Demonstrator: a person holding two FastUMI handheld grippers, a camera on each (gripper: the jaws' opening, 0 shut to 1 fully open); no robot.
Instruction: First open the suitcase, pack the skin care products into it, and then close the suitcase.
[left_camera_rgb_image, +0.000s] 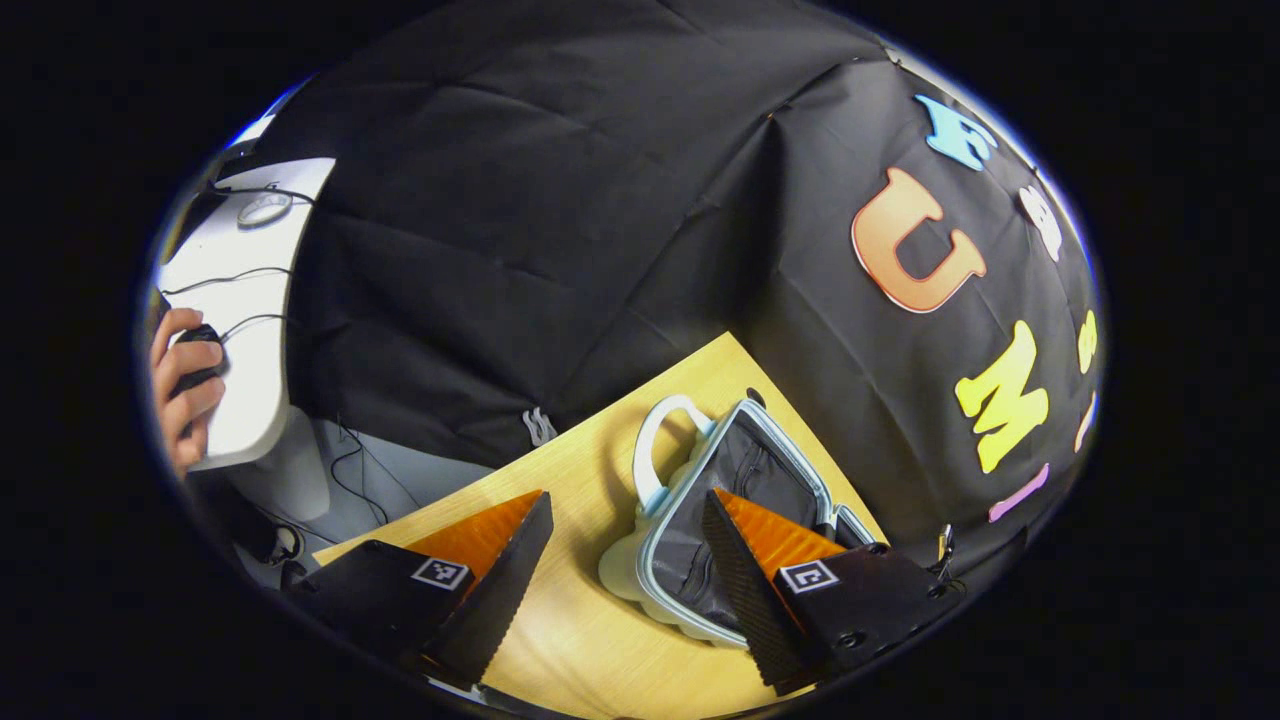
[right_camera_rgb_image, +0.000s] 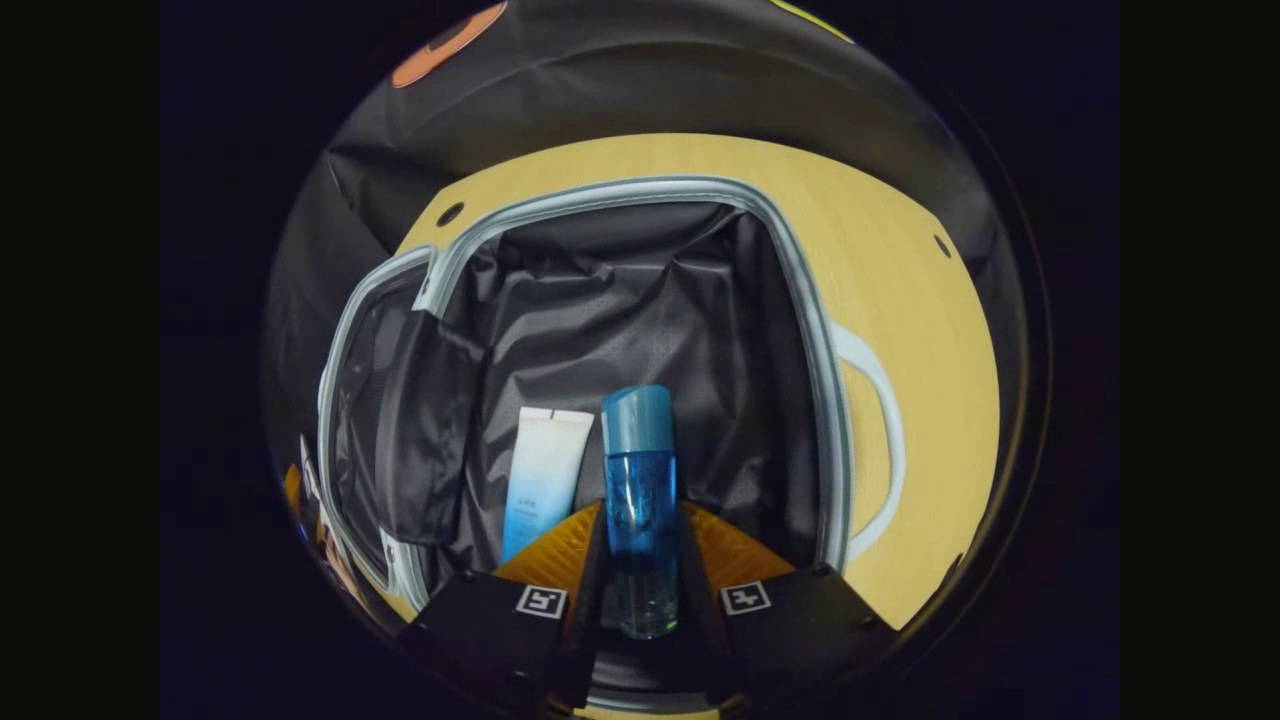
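Suitcase (right_camera_rgb_image: 640, 200) lies open on the table (right_camera_rgb_image: 900, 300) ahead; my right tongs (right_camera_rgb_image: 640, 540) clamp a blue bottle (right_camera_rgb_image: 640, 480) over its lining, white tube (right_camera_rgb_image: 545, 470) just left. My left tongs (left_camera_rgb_image: 625, 560) gape apart.

Dim booth, warm light on the wood, heavy fisheye bend at both rims.

From my left hand-held gripper (left_camera_rgb_image: 625, 585) I see the counter (left_camera_rgb_image: 590, 480) brightly lit ahead, the black cloth behind it soaking up light, and a pale glare high to its left edge. From my right hand-held gripper (right_camera_rgb_image: 640, 560) the suitcase (right_camera_rgb_image: 800, 300) lining ahead sits in shadow with faint sheen on its folds; the blue bottle (right_camera_rgb_image: 640, 480) between the fingers glows translucent. Straight lines curve and darken toward the rims; focus is fairly sharp.
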